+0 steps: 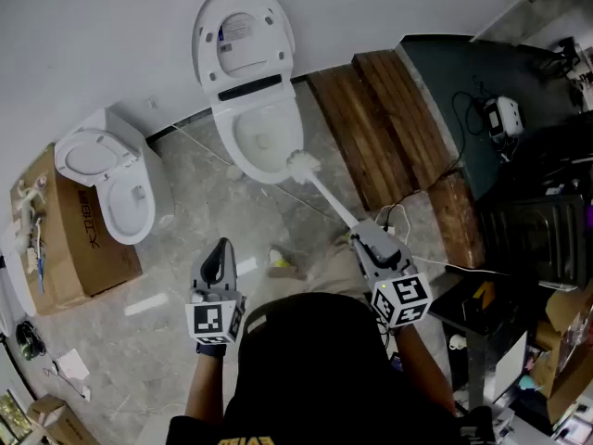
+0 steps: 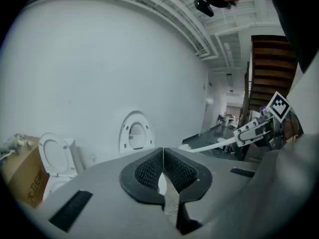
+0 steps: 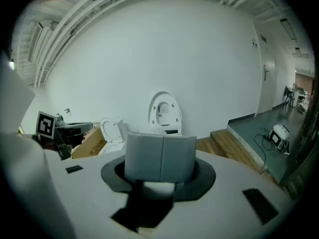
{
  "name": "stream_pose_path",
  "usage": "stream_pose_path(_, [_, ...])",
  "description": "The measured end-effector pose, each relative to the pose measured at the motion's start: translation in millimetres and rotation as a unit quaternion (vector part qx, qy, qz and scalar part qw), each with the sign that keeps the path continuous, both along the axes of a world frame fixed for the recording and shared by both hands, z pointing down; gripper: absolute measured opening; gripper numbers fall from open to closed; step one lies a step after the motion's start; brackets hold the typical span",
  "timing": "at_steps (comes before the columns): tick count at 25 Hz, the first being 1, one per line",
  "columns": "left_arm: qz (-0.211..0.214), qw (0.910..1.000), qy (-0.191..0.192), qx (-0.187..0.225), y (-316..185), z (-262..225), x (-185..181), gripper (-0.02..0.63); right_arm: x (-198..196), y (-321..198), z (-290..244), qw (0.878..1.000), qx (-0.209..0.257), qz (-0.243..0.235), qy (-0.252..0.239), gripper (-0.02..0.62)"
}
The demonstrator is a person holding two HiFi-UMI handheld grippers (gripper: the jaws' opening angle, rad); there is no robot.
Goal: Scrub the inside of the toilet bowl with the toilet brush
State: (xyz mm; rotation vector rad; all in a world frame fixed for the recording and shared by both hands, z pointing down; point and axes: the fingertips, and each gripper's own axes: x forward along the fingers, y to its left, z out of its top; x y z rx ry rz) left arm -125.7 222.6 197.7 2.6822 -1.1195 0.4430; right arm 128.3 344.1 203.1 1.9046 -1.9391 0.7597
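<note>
head view: toilet bowl (image 1: pixel 262 137), lid (image 1: pixel 243 35) raised, stands at 12 o'clock. the toilet brush (image 1: pixel 324 193) runs from the right gripper (image 1: pixel 369 237) toward 11 o'clock, its white bristle head at the bowl's rim, at 4 o'clock of the bowl; contact cannot be judged. the right gripper's jaws are closed on the brush handle. the left gripper (image 1: pixel 219 260), at 7 o'clock of the bowl and well apart from it, has its jaws closed tip to tip with nothing between them. second toilet (image 1: pixel 116 188) and cardboard box (image 1: pixel 65 239) at 9 o'clock; wooden steps (image 1: pixel 389 128) at 2 o'clock.
</note>
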Motion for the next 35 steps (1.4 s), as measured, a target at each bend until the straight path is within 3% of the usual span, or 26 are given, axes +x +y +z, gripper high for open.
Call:
stream_pose_path(7, [0.041,0.9987,-0.019,0.022,5,-10,40,0.021,31,41,0,0.999,-0.015,0.032,0.001,0.164])
stream_pose_path(10, [0.012,0.9991,-0.020,0.035,17,-23,43,0.021,41,53,3,1.000,-0.003,0.014,-0.016,0.164])
stream_pose_path(14, [-0.030,0.9993,-0.013,0.015,56,-26,50,0.021,52,80,-8,0.999,0.023,-0.014,-0.026,0.164])
stream_pose_path(20, [-0.026,0.9986,-0.041,0.020,133,-26,89,0.021,88,150,6,0.999,0.029,-0.030,-0.025,0.164])
stream_pose_path(27, [-0.044,0.9961,-0.077,-0.004,220,-10,115,0.021,120,220,27,0.998,0.019,-0.044,-0.047,0.165])
stream_pose_path(35, [-0.024,0.9952,-0.094,0.016,246,-29,141,0.021,120,244,25,0.996,0.034,-0.064,-0.046,0.166])
